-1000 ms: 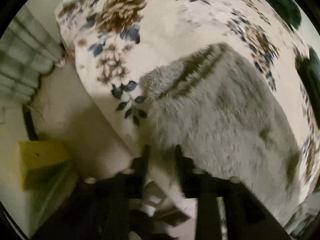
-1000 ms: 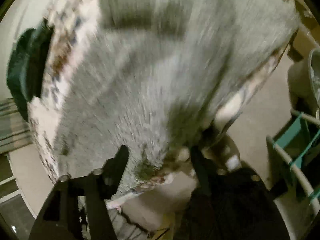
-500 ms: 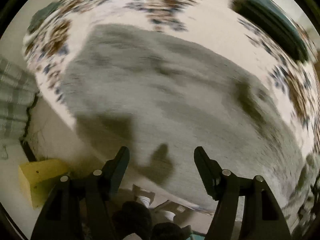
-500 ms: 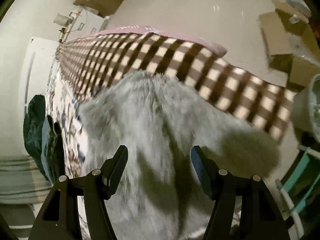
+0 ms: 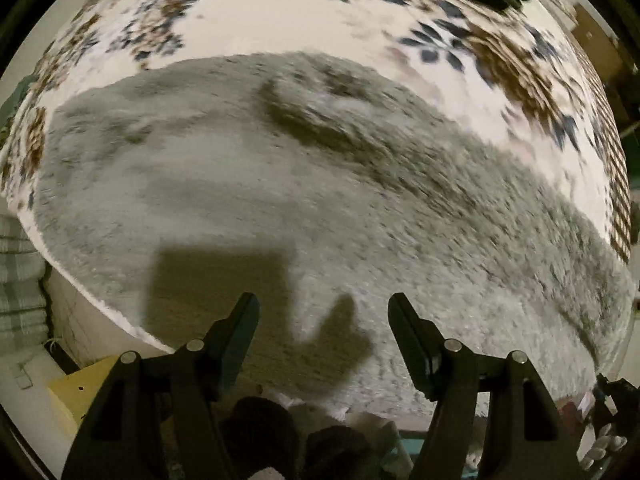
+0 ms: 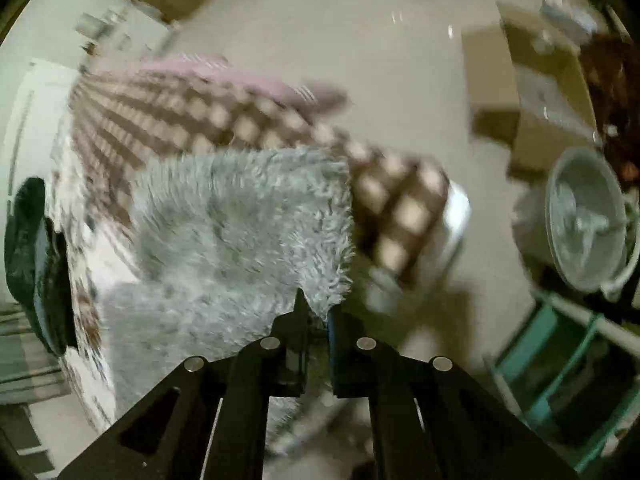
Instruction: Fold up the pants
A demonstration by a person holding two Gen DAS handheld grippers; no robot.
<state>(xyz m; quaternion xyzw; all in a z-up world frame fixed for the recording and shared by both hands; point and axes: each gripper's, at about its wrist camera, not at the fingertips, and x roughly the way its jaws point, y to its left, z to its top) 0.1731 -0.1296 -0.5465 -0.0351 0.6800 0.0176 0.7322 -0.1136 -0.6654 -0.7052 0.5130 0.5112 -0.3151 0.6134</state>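
The fuzzy grey pants (image 5: pixel 248 200) lie spread across a bed with a floral sheet (image 5: pixel 280 12). My left gripper (image 5: pixel 323 312) is open and empty, hovering just above the near edge of the pants, its shadow falling on the fabric. In the right wrist view the pants (image 6: pixel 240 232) end in a straight edge, and my right gripper (image 6: pixel 317 312) is shut on the pants' near corner, with fabric pinched between the fingers.
A brown checked blanket (image 6: pixel 248 120) lies beyond the pants on the bed. Dark green clothing (image 6: pixel 32 260) sits at the bed's left edge. A yellow box (image 5: pixel 80 392) stands on the floor. A grey fan (image 6: pixel 588 220), a teal rack (image 6: pixel 560 344) and cardboard boxes (image 6: pixel 532 80) stand to the right.
My left gripper opened and pulled back above the pants' near edge. My right gripper swung round to the pants' end, then closed on its corner.
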